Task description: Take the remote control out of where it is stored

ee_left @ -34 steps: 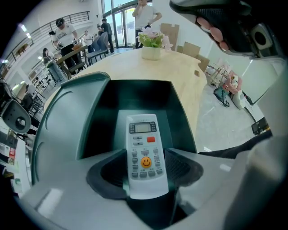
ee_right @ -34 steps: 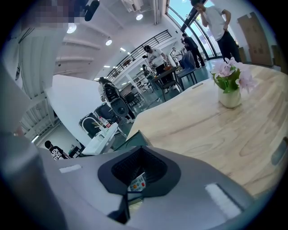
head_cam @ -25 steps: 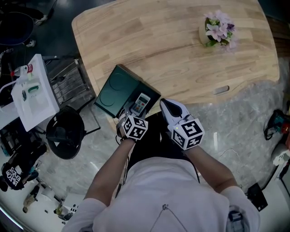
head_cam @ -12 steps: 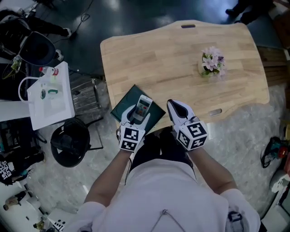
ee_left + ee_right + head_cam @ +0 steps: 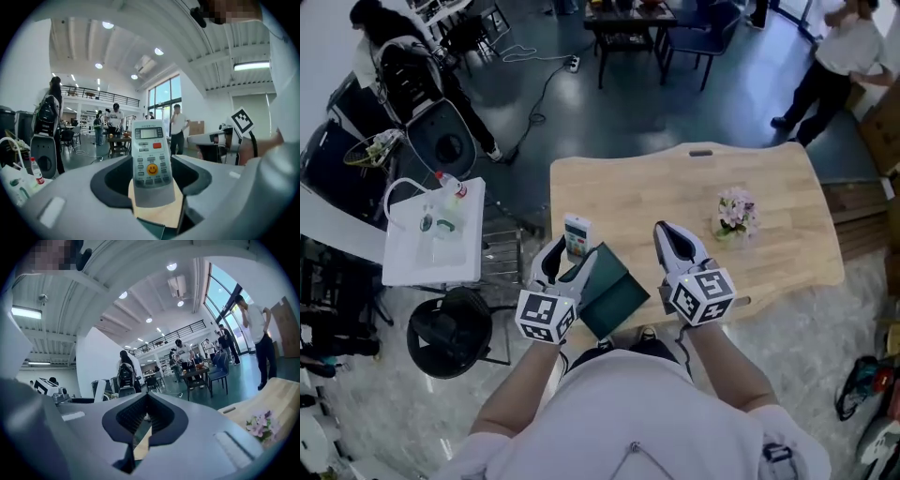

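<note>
The remote control (image 5: 577, 234) has come clear of the dark green case (image 5: 619, 298). A second ago it lay on the case at the table's near edge with the left gripper (image 5: 569, 262) at it. Now it stands above the jaws, left of centre in the head view, up and left of the case. By my reading the removal itself is done, and only setting the remote down somewhere remains.

The left gripper view gives what the head view cannot: the left gripper (image 5: 152, 187) pinches the remote's lower end, and the remote (image 5: 149, 154) faces the camera with its screen, red button and a smiley sticker (the head view shows only a small pale bar).

The head view alone shows the case resting on the wooden table (image 5: 769, 187), with the flowers (image 5: 736, 211) farther right.

The right gripper (image 5: 675, 242) hangs right of the case. In its own view the right gripper (image 5: 146, 416) is pressed together on nothing.
</note>
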